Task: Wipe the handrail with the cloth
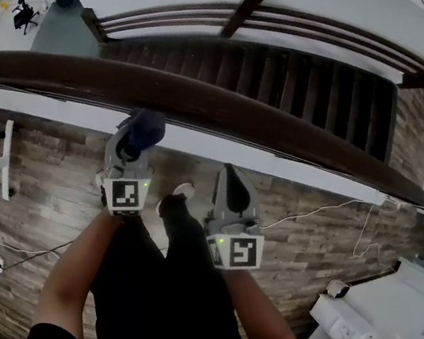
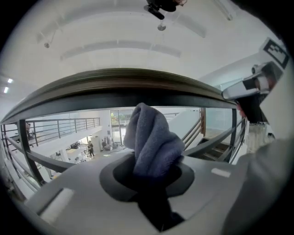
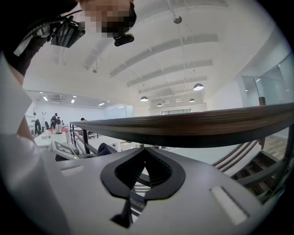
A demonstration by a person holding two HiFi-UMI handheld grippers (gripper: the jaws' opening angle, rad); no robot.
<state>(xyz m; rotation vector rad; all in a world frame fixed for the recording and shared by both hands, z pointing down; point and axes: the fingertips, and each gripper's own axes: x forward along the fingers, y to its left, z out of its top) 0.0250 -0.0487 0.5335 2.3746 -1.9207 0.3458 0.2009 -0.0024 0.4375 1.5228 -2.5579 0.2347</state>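
Clearly, left gripper [image 2: 154,167] clamps cloth [image 2: 154,133]; right gripper view: fingers [image 3: 130,170] touching.

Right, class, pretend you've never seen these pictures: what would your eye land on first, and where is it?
The long dark wooden handrail sweeps diagonally across the head view. Close below it, at the left, the left gripper is shut on a bunched blue-grey cloth. The right gripper sits beside it, nearer the person, its jaws together with nothing between them.
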